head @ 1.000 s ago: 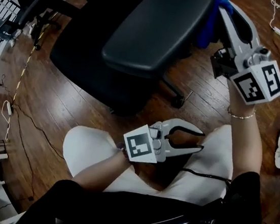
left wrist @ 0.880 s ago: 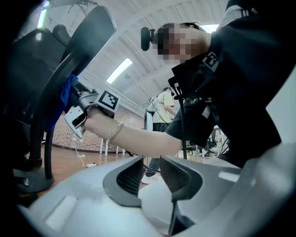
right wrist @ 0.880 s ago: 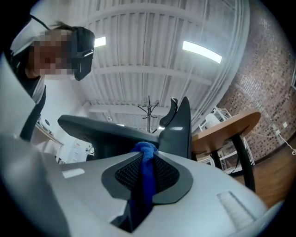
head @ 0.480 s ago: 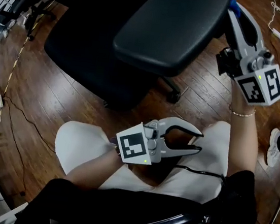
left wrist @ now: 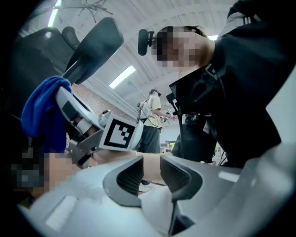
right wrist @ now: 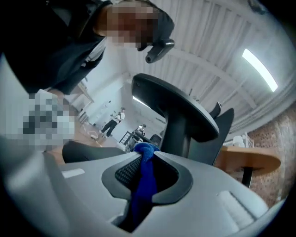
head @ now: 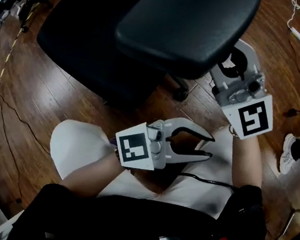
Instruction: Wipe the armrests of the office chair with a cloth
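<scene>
We judge that the step in hand is to bring the cloth to the armrest for a stroke. To do it well, we should lift the right tool until the cloth, not the hard tips, meets the pad, and then draw it along the whole length with light, even pressure. Only a small tuft stands out past the tips, so we would tilt the tool to let that tuft touch first. The chair may turn, so the left tool could steady it.

The right tool is closed on the blue cloth, which hangs down between its jaws. The left tool has its jaws apart with nothing between them, and it is over the lap.

The armrest is above and just beyond the right tool. The tool's front goes under the pad's near right edge, near the post. The cloth looks apart from the pad.
</scene>
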Available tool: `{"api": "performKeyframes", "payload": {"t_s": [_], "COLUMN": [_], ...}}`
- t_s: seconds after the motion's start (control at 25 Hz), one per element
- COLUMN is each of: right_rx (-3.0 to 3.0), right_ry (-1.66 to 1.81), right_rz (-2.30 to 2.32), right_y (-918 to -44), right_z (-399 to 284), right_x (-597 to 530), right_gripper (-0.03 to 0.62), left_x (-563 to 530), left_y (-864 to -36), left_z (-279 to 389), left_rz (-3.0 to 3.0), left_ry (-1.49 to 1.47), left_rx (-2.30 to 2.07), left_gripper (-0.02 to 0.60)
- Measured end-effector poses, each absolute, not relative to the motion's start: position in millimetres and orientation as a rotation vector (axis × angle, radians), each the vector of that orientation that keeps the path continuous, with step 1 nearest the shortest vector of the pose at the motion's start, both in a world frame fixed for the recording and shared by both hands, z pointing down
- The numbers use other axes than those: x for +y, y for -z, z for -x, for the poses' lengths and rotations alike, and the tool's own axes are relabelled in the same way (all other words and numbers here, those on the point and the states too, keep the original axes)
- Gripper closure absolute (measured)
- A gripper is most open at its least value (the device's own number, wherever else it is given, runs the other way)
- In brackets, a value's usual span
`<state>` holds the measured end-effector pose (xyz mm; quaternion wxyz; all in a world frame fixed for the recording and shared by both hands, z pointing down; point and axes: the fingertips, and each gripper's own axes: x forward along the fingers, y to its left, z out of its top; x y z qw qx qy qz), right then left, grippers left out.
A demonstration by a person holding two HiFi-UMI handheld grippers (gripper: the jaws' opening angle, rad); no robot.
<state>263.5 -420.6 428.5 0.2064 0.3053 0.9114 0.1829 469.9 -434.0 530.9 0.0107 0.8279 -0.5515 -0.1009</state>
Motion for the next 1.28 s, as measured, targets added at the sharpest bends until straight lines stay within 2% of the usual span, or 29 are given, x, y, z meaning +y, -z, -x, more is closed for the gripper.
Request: {"api": "performKeyframes", "payload": {"t_s": [0.32, 0.48, 0.6, 0.8, 1.04, 1.28], "right_rx": [2.782, 2.964, 2.934, 2.68, 2.554, 2.586], "right_ry": [-0.04, 0.242, 0.431, 0.452, 0.375, 0.028], "right_rz": [-0.839, -0.654, -0.585, -0.834, -0.964, -0.82], "right_y": [-523, -568, -554, -455, -376, -384], "right_z": [-243, -227, -211, -207, -211, -252], "right_x": [-461, -501, -522, -506, -493, -481], "right_gripper": [0.545, 0.545, 0.545, 0.545, 0.546, 0.546], "left_x": [-434, -433, -434, -434, -433, -434], "left_y": [-533, -540, -538, -526, -526, -525], "left_z": [-467, -470, -469, -471, -469, -465], "left_rz": [-2.578, -2.574, -2.584, -2.615, -2.62, -2.636], "left_ry": [0.326, 0.292, 0.309, 0.363, 0.359, 0.301], "left_rx": [-1.716, -1.693, -1.687, -1.695, -1.697, -1.746], "left_gripper": [0.466, 0.466, 0.466, 0.466, 0.466, 0.466]}}
